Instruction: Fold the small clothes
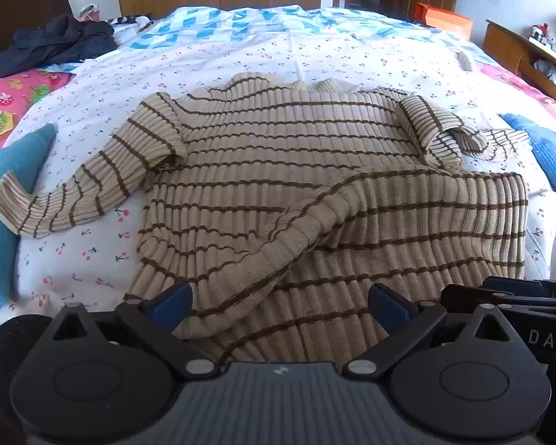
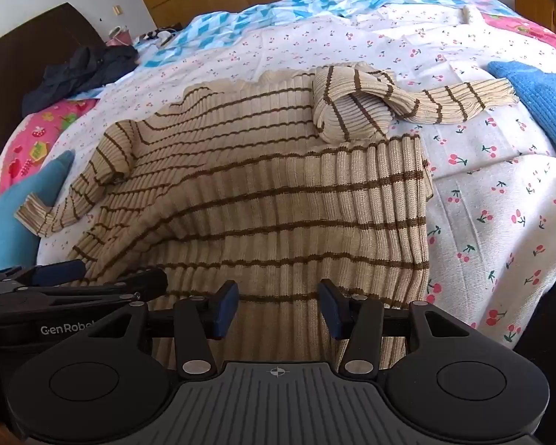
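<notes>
Left wrist view, sweater: a tan ribbed sweater with brown stripes (image 1: 278, 170) lies spread on the bed (image 1: 92, 244), its near hem folded up and over the body in a slanting flap.
Left wrist view, axis: the long axis runs away from the camera, the wavy far edge towards the headboard side; one sleeve (image 1: 74, 193) trails out left, the other is bunched at far right.
Left wrist view, left tongs (image 1: 278, 302): spread as wide as they go, nothing between the pads, hovering over the near folded edge.
Left wrist view, reason: my guess is that the wide gape is ready to take a thick doubled layer.
Right wrist view, sweater: the same sweater (image 2: 278, 200) fills the middle of the bed (image 2: 500, 204), the folded flap squarer here, a rolled sleeve (image 2: 352, 111) lying at its far corner.
Right wrist view, right tongs (image 2: 280, 306): part open, straddling the near cloth; no pad visibly presses it.
Right wrist view, reason: both tools sit side by side at the near edge, probably to lift it evenly.
</notes>
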